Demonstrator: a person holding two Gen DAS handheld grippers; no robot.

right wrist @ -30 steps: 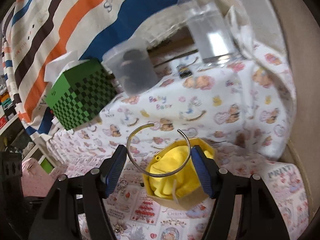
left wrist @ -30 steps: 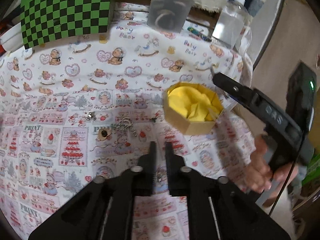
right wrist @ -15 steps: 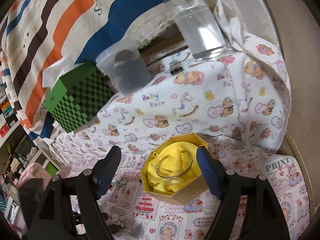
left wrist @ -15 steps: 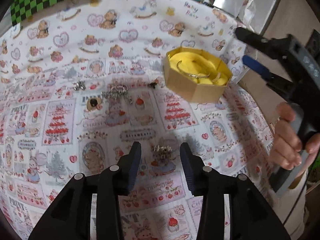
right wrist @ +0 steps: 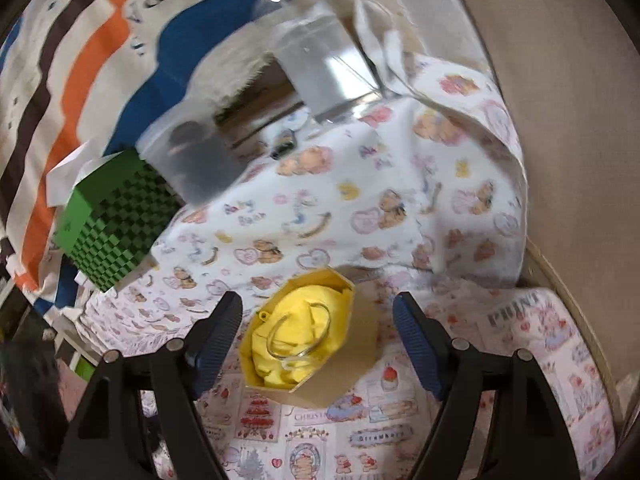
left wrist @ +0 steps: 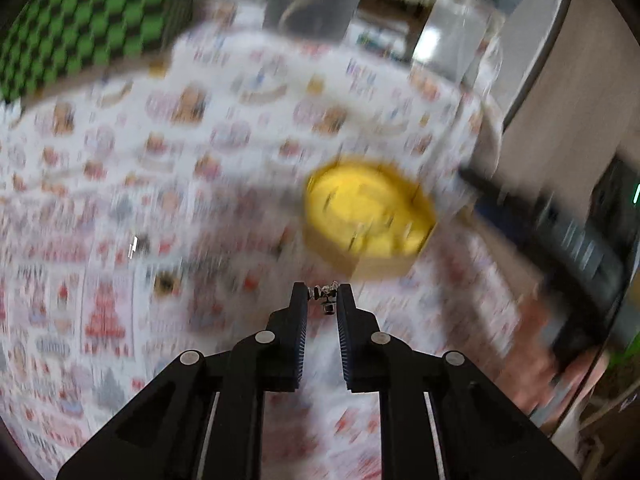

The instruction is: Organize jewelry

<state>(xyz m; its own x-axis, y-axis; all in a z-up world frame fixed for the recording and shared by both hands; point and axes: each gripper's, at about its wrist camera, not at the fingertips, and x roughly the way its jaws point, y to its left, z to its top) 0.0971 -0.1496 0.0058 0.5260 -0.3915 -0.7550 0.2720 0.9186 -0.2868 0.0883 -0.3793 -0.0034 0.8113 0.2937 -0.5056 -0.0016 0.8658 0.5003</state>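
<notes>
My left gripper (left wrist: 322, 295) is shut on a small silver trinket (left wrist: 326, 295) held at the fingertips above the patterned cloth, just short of the yellow-lined box (left wrist: 370, 216). That view is blurred by motion. My right gripper (right wrist: 318, 322) is open and empty, its blue-padded fingers (right wrist: 218, 334) on either side of the same box (right wrist: 304, 340). A thin silver bangle (right wrist: 300, 334) lies on the yellow lining inside the box.
A green checkered box (right wrist: 112, 220), a translucent plastic container (right wrist: 192, 156) and a clear pump bottle (right wrist: 320, 68) stand at the back of the table. A few small jewelry pieces (left wrist: 164, 282) lie blurred on the cloth at left. The cloth's edge (right wrist: 516, 208) drops off on the right.
My left gripper closed on the small silver trinket and lifted it toward the box. The bangle, dropped from my right gripper, rests in the box; the right gripper stays open.
</notes>
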